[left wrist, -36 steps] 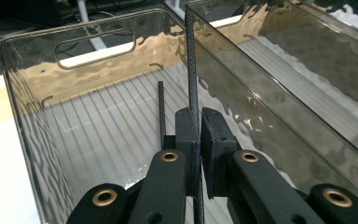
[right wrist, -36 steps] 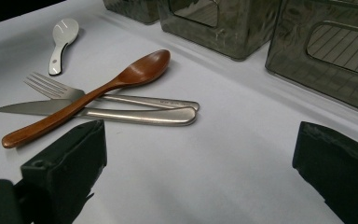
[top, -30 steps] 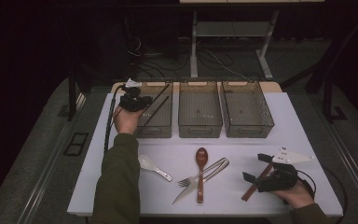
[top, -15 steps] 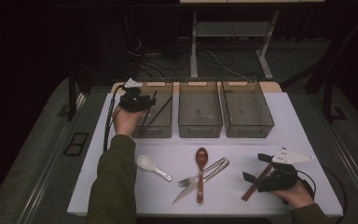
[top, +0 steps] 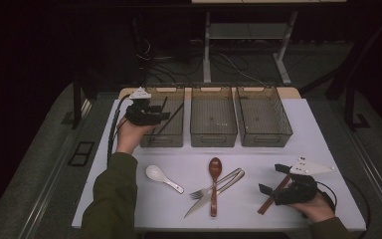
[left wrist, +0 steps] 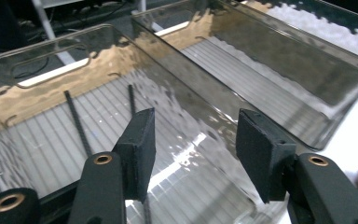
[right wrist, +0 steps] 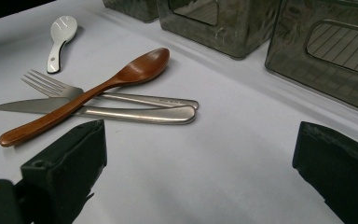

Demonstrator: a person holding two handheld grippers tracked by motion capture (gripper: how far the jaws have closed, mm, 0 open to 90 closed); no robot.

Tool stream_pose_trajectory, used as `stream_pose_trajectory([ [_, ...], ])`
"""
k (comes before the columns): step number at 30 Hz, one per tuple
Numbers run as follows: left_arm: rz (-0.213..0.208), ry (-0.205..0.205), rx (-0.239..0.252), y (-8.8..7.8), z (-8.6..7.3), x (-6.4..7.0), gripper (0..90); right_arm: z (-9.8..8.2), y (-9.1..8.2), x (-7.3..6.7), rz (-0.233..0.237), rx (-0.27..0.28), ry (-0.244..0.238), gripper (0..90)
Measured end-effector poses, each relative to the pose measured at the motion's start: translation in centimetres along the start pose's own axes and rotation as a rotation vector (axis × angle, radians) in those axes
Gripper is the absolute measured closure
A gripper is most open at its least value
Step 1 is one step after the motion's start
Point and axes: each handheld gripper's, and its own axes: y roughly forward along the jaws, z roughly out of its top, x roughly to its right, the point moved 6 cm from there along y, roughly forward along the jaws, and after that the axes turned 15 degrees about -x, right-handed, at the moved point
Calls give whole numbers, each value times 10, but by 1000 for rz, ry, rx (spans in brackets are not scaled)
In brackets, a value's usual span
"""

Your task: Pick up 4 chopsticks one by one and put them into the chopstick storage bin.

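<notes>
My left gripper (top: pixel 154 115) hovers over the left smoky bin (top: pixel 161 142). Its jaws have just been opening and stand apart (left wrist: pixel 196 126) with nothing between them. Black chopsticks (left wrist: pixel 77 122) lie on the ribbed floor of that bin (left wrist: pixel 51 84), under the jaws. My right gripper (top: pixel 273 179) rests at the table's front right, wide open (right wrist: pixel 203 140) and empty, above a brown chopstick (top: pixel 268 200). A wooden spoon (top: pixel 214 184) (right wrist: pixel 98 88) lies across a steel fork (top: pixel 226 180) (right wrist: pixel 51 84) and knife (top: pixel 199 204) (right wrist: pixel 37 106). A white ceramic spoon (top: pixel 161 177) (right wrist: pixel 60 32) lies to their left.
Three smoky plastic bins stand in a row at the back of the white table (top: pixel 328 149); the middle bin (top: pixel 213 137) and the right bin (top: pixel 263 137) show bare floors. A cable runs from my left gripper off the table's left edge. Dark floor surrounds the table.
The left gripper's jaws have opened over the left bin, and the hand has shifted and lifted slightly. The right hand and the cutlery have stayed put.
</notes>
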Motion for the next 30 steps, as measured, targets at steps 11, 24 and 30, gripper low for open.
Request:
stream_pose_trajectory([
  [11, -70, 74, 5, -12, -22, 36, 364, -1, 0, 0, -1, -3, -4, 30],
  [24, -60, 131, 22, -21, -67, 78, 244, -4, -2, 4, 5, -43, -7, 30],
  [30, -61, 127, 38, -26, -90, 90, 155, -6, -2, 2, 24, -71, -21, 58],
])
